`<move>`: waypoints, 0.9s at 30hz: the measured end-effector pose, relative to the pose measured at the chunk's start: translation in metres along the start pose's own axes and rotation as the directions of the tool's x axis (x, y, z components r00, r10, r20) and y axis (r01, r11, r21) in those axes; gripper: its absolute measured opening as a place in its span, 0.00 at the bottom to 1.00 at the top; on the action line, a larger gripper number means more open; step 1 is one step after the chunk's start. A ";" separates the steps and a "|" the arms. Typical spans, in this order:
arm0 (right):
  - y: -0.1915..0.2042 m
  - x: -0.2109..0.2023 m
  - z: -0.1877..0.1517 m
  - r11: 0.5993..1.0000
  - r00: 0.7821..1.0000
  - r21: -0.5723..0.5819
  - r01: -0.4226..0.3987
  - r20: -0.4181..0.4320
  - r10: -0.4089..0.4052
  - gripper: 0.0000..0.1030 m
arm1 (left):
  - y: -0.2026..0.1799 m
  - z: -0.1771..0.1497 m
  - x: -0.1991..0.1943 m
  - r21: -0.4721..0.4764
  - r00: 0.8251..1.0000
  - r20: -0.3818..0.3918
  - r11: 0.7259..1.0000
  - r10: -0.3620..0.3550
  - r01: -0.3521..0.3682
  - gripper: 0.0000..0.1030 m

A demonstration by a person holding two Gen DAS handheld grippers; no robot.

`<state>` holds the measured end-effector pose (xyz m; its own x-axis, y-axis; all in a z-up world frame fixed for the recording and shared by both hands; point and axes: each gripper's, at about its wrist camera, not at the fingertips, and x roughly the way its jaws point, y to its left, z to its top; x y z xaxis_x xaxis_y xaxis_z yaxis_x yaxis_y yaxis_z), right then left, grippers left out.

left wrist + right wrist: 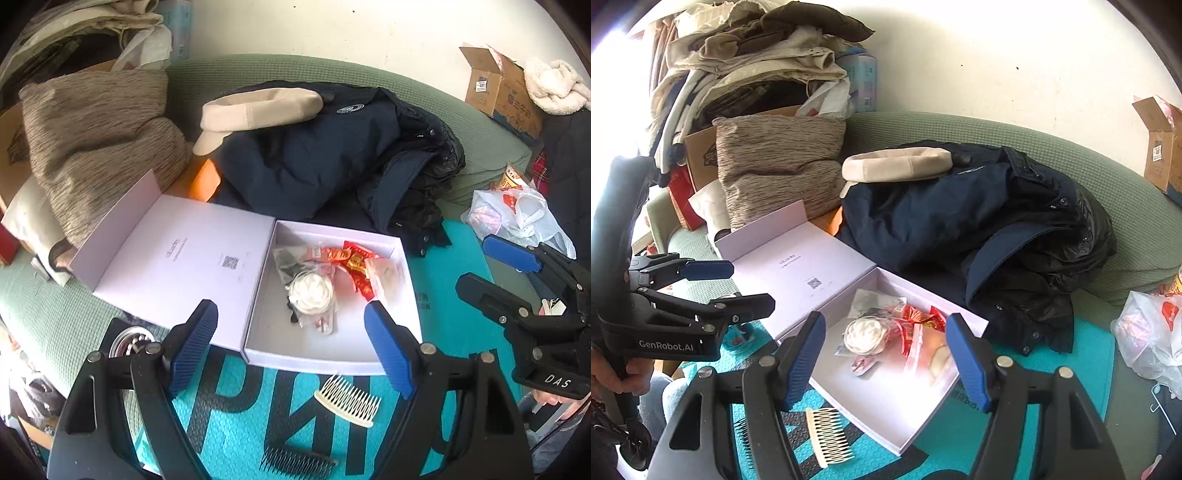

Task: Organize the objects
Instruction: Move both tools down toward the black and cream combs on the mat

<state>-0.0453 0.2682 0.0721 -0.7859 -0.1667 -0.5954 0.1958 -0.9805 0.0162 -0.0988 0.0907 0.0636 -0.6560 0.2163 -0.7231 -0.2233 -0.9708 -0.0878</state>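
An open white box (400, 280) (882, 432) lies on the teal mat, its lid (184, 258) (798, 266) folded back to the left. Inside are a white flower hair piece (312, 293) (866, 334), red wrappers (351, 258) (916, 317) and small packets. A cream comb (349, 400) (829, 435) and a dark comb (295, 461) lie on the mat in front of the box. My left gripper (291, 350) (738, 284) is open and empty above the box's front edge. My right gripper (886, 362) (476, 266) is open and empty over the box.
A navy jacket (325, 158) (960, 218) with a beige cap (258, 107) (897, 164) lies behind the box. A brown pillow (96, 140) (779, 166) is at the left. A plastic bag (517, 214) (1148, 332) is at the right. A metal strainer (127, 341) lies left of the mat.
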 end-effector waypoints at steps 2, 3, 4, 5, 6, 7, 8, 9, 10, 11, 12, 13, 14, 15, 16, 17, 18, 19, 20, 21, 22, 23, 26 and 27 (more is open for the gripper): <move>0.005 -0.002 -0.005 1.000 1.000 -0.003 -0.013 -0.002 0.013 0.66 | 0.003 -0.009 -0.006 -0.003 1.000 -0.007 1.000 0.014 -0.014 0.78; 0.008 -0.003 -0.007 1.000 1.000 -0.004 -0.019 -0.004 0.019 0.66 | 0.004 -0.013 -0.008 -0.006 1.000 -0.010 1.000 0.017 -0.017 0.78; 0.010 -0.004 -0.010 1.000 1.000 -0.005 -0.029 -0.006 0.029 0.66 | 0.005 -0.017 -0.010 -0.008 1.000 -0.013 1.000 0.018 -0.018 0.78; 0.013 -0.005 -0.012 0.999 0.999 -0.005 -0.036 -0.006 0.036 0.66 | 0.006 -0.021 -0.012 -0.010 1.000 -0.017 1.000 0.018 -0.018 0.78; 0.015 -0.006 -0.015 0.999 0.999 -0.005 -0.045 -0.007 0.045 0.66 | 0.007 -0.026 -0.013 -0.014 1.000 -0.022 1.000 0.019 -0.019 0.78; 0.017 -0.007 -0.018 0.999 0.999 -0.003 -0.053 -0.008 0.053 0.66 | 0.008 -0.031 -0.015 -0.018 0.999 -0.025 1.000 0.021 -0.022 0.78; 0.019 -0.008 -0.021 0.998 0.998 -0.002 -0.060 -0.009 0.060 0.66 | 0.008 -0.036 -0.017 -0.022 0.999 -0.030 0.999 0.025 -0.025 0.78; 0.022 -0.008 -0.025 0.998 0.998 -0.002 -0.068 -0.013 0.068 0.66 | 0.008 -0.040 -0.019 -0.026 0.999 -0.033 0.999 0.025 -0.026 0.78; 0.023 -0.009 -0.028 0.997 0.997 -0.002 -0.072 -0.015 0.072 0.66 | 0.008 -0.045 -0.021 -0.030 0.999 -0.034 0.999 0.023 -0.024 0.78; 0.025 -0.009 -0.032 0.997 0.997 -0.004 -0.076 -0.017 0.076 0.66 | 0.008 -0.050 -0.023 -0.034 0.999 -0.036 0.999 0.023 -0.024 0.78; 0.027 -0.010 -0.035 0.997 0.997 -0.007 -0.078 -0.019 0.078 0.66 | 0.009 -0.053 -0.025 -0.037 0.999 -0.039 0.999 0.024 -0.026 0.78; 0.029 -0.010 -0.038 0.997 0.997 -0.011 -0.078 -0.021 0.078 0.66 | 0.009 -0.058 -0.026 -0.040 0.999 -0.043 0.999 0.026 -0.027 0.78; 0.030 -0.010 -0.041 0.997 0.997 -0.013 -0.079 -0.023 0.078 0.66 | 0.009 -0.063 -0.028 -0.042 0.999 -0.047 0.999 0.024 -0.026 0.78; 0.033 -0.010 -0.045 0.996 0.996 -0.015 -0.082 -0.027 0.082 0.66 | 0.009 -0.068 -0.029 -0.043 0.998 -0.050 0.999 0.022 -0.024 0.78; 0.034 -0.010 -0.049 0.996 0.996 -0.016 -0.088 -0.030 0.087 0.66 | 0.008 -0.072 -0.030 -0.045 0.998 -0.054 0.999 0.024 -0.026 0.78; 0.036 -0.011 -0.053 0.995 0.995 -0.016 -0.095 -0.033 0.094 0.66 | 0.008 -0.077 -0.031 -0.047 0.998 -0.058 0.998 0.027 -0.030 0.78; 0.037 -0.011 -0.056 0.995 0.994 -0.015 -0.101 -0.037 0.100 0.66 | 0.008 -0.081 -0.031 -0.047 0.998 -0.062 0.998 0.030 -0.033 0.78; 0.038 -0.012 -0.060 0.994 0.994 -0.014 -0.106 -0.041 0.105 0.66 | 0.007 -0.085 -0.032 -0.047 0.997 -0.066 0.998 0.033 -0.036 0.78; 0.039 -0.012 -0.063 0.994 0.993 -0.013 -0.110 -0.043 0.110 0.66 | 0.007 -0.090 -0.032 -0.047 0.997 -0.070 0.998 0.035 -0.038 0.78; 0.040 -0.013 -0.067 0.993 0.993 -0.012 -0.114 -0.046 0.113 0.66 | 0.007 -0.094 -0.032 -0.049 0.997 -0.074 0.998 0.036 -0.040 0.78; 0.041 -0.013 -0.071 0.993 0.992 -0.010 -0.116 -0.050 0.116 0.66 | 0.008 -0.098 -0.032 -0.052 0.996 -0.081 0.998 0.036 -0.040 0.79; 0.042 -0.013 -0.074 0.993 0.991 -0.008 -0.120 -0.054 0.119 0.66 | 0.008 -0.103 -0.032 -0.055 0.996 -0.088 0.998 0.035 -0.040 0.79; 0.044 -0.012 -0.087 0.991 0.988 0.003 -0.133 -0.073 0.133 0.66 | 0.009 -0.116 -0.030 -0.070 0.994 -0.107 0.997 0.032 -0.039 0.80; 0.044 -0.012 -0.090 0.991 0.988 0.008 -0.137 -0.077 0.137 0.66 | 0.010 -0.120 -0.029 -0.076 0.993 -0.113 0.996 0.030 -0.038 0.80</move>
<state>0.0256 0.2365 0.0075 -0.7038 -0.2912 -0.6480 0.2969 -0.9492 0.1041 0.0041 0.0625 0.0017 -0.5769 0.1742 -0.7980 -0.1426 -0.9835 -0.1116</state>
